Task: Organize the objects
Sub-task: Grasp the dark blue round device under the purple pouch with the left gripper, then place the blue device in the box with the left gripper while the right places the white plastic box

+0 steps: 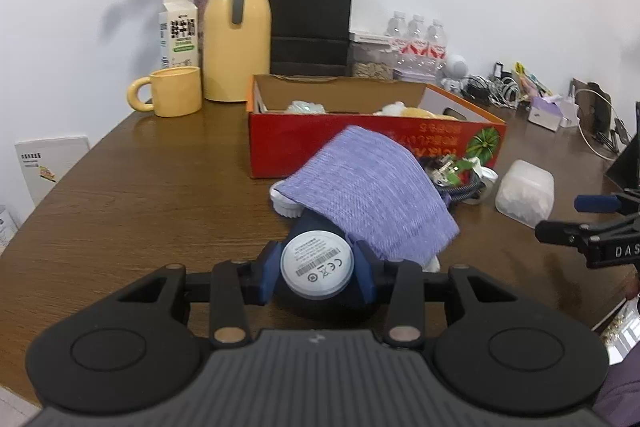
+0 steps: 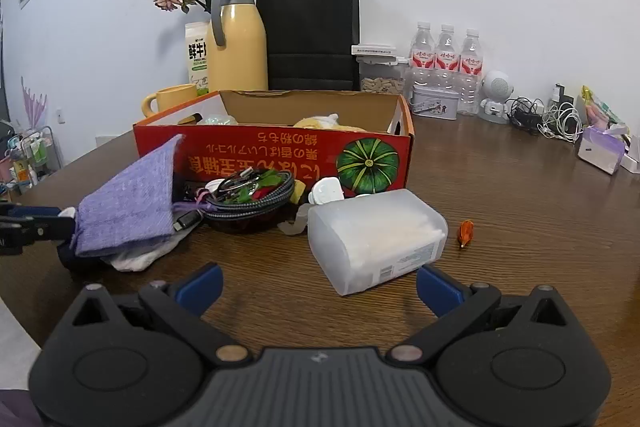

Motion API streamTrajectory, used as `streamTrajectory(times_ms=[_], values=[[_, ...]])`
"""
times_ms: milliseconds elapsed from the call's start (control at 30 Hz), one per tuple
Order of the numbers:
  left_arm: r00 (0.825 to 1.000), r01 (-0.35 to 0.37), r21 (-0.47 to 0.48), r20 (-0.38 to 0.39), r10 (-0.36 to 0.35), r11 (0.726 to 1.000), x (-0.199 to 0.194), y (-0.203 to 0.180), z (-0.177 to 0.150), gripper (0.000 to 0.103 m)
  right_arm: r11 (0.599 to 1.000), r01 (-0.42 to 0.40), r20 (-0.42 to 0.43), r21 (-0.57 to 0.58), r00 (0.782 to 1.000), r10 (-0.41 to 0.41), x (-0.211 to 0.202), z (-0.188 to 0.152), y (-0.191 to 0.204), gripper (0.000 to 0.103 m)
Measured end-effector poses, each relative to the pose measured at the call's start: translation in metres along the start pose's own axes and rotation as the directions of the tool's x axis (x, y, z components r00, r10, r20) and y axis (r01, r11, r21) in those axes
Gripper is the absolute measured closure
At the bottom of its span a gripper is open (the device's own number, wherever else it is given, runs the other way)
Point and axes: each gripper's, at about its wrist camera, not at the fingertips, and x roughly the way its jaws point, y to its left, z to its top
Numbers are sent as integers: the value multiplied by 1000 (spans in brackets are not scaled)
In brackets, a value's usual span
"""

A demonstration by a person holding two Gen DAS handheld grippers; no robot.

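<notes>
My left gripper is shut on a dark blue device with a round white label, low on the wooden table. A purple knitted cloth is draped over the device's far end, with white fabric under it. Behind stands the open red cardboard box holding soft items. My right gripper is open, its blue pads either side of the near end of a translucent plastic box without touching it. A coiled cable bundle lies between the cloth and that box.
A small orange object lies right of the plastic box. At the back stand a yellow jug, yellow mug, milk carton, black paper bag and water bottles. Tangled chargers sit far right.
</notes>
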Motion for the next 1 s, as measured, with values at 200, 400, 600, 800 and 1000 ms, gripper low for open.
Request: streamTrajectory(times_ms=[200, 400, 600, 800, 1000], values=[[998, -45, -42, 45, 47, 998, -6, 7, 7, 63, 1000, 3, -3, 0, 1000, -3, 2, 0, 0, 0], [994, -87, -50, 68, 90, 995, -7, 13, 14, 63, 1000, 11, 8, -12, 1000, -11, 5, 2, -2, 0], [991, -111, -68, 74, 115, 992, -1, 18, 22, 63, 998, 38, 19, -47, 999, -37, 16, 11, -11, 0], [988, -129, -77, 73, 134, 989, 6, 17, 31, 62, 991, 28, -7, -134, 1000, -29, 38, 23, -22, 0], [988, -134, -71, 69, 139, 988, 13, 14, 38, 62, 983, -41, -55, -177, 998, 32, 59, 36, -33, 0]])
